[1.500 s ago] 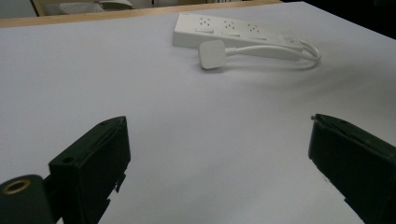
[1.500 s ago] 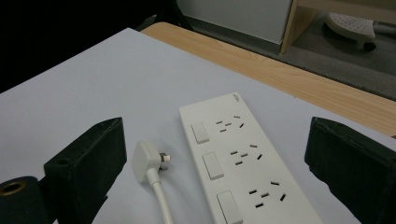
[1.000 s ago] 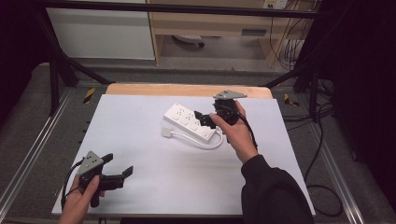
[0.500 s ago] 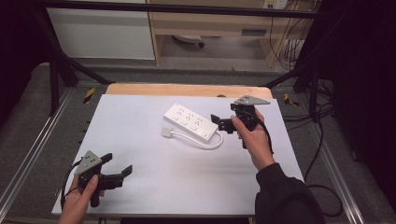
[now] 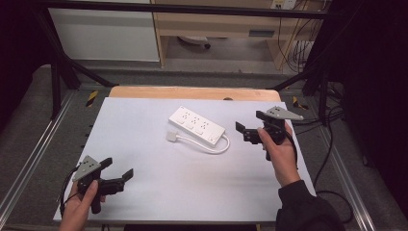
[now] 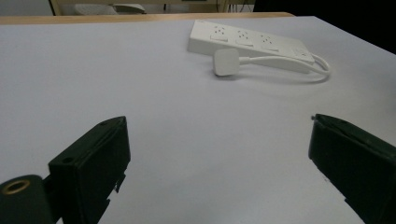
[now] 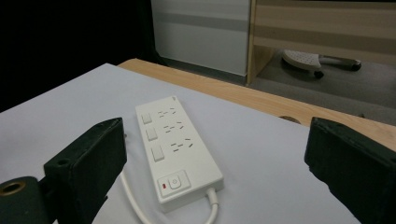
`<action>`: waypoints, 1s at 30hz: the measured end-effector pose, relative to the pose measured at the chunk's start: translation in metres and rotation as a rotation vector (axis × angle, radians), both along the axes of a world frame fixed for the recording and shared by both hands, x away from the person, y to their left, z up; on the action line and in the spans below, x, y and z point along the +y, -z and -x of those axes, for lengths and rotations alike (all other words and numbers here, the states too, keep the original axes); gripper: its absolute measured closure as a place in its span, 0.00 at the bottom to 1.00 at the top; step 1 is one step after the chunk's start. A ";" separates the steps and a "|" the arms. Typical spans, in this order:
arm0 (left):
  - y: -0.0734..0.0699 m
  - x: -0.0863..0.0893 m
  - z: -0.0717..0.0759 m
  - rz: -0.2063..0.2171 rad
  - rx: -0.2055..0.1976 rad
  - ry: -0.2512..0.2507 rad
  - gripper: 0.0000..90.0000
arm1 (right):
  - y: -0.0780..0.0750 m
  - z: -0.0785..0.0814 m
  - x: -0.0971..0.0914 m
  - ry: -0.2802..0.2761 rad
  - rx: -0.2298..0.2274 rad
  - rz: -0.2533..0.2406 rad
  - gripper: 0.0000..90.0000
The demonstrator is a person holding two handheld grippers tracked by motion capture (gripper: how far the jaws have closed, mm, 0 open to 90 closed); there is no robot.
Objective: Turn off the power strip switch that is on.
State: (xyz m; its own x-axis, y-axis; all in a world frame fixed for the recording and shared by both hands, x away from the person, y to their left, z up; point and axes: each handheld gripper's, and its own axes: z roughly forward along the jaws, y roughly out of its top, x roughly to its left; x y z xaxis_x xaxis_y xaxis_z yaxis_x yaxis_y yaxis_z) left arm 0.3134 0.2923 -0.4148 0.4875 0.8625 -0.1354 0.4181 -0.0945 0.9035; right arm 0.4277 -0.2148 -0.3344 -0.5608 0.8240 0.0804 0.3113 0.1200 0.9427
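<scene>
the left gripper (image 5: 114,174) idles at seven o'clock, jaws wide, likely in reserve. the power strip (image 5: 197,125) lies mid-table with its plug (image 5: 172,136) and cord looped alongside. at three o'clock the right gripper (image 5: 249,126) faces the strip's switch end, jaws wide, seemingly readied.

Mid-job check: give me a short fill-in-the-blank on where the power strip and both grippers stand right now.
1. The white power strip lies on the white table cover, held by ____ gripper.
2. The strip's sockets number ____.
3. The right gripper has its jaws ____, apart from the strip.
4. The left gripper sits near the table's ____ edge, jaws wide.

Missing words: neither; three; open; near
</scene>
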 end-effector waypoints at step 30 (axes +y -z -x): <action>-0.002 0.003 0.000 0.038 -0.030 -0.028 0.06 | 0.093 0.066 -0.061 0.068 0.023 -0.012 0.05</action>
State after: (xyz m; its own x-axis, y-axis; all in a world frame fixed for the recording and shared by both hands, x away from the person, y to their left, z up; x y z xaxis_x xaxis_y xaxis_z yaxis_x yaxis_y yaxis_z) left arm 0.3134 0.2954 -0.4130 0.4680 0.8702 -0.1542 0.3931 -0.0487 0.9182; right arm 0.3614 -0.2758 -0.4269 -0.5011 0.8592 0.1031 0.3403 0.0861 0.9364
